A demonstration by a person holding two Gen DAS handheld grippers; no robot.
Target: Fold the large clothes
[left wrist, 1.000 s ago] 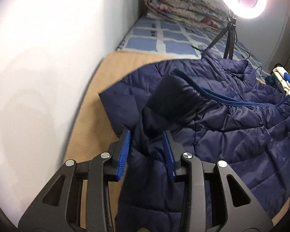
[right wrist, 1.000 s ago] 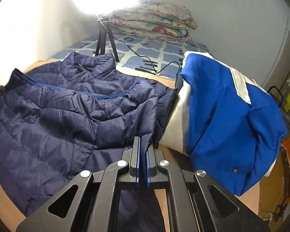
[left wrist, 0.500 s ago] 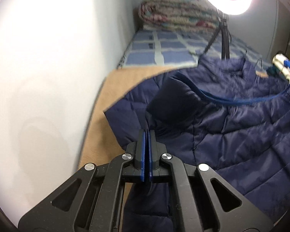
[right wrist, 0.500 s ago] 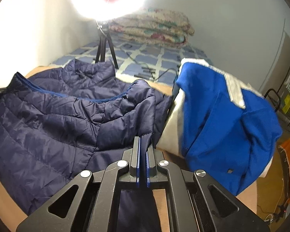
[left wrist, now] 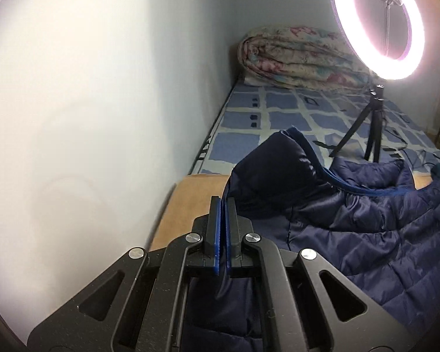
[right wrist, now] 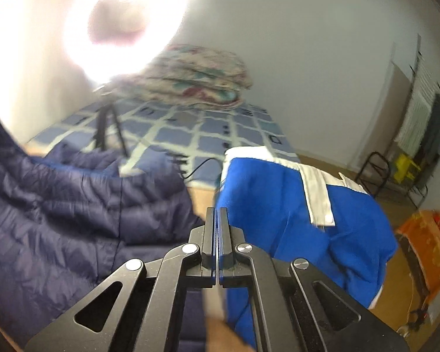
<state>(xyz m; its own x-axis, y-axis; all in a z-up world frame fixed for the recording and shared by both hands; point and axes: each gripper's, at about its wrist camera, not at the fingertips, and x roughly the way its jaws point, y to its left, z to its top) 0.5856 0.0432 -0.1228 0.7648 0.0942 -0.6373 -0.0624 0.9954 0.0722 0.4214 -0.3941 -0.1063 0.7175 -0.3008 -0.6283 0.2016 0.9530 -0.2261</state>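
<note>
Jacket [left wrist: 352, 234] before tripod [left wrist: 372, 126]; quilt [left wrist: 296, 58] seemingly behind, against wall [left wrist: 102, 102].

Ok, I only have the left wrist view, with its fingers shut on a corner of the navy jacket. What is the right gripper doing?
Observer: The right gripper has its fingers shut at another edge of the navy jacket. The frame is blurred, so I can't see the pinch itself.
Operator: Is anything crowding it on that side?
Observer: A bright blue garment with a white strip is heaped just to the right of that gripper.
Operator: And beyond that?
Observer: Something orange, a box or a bag, sits low at the far right.
</note>
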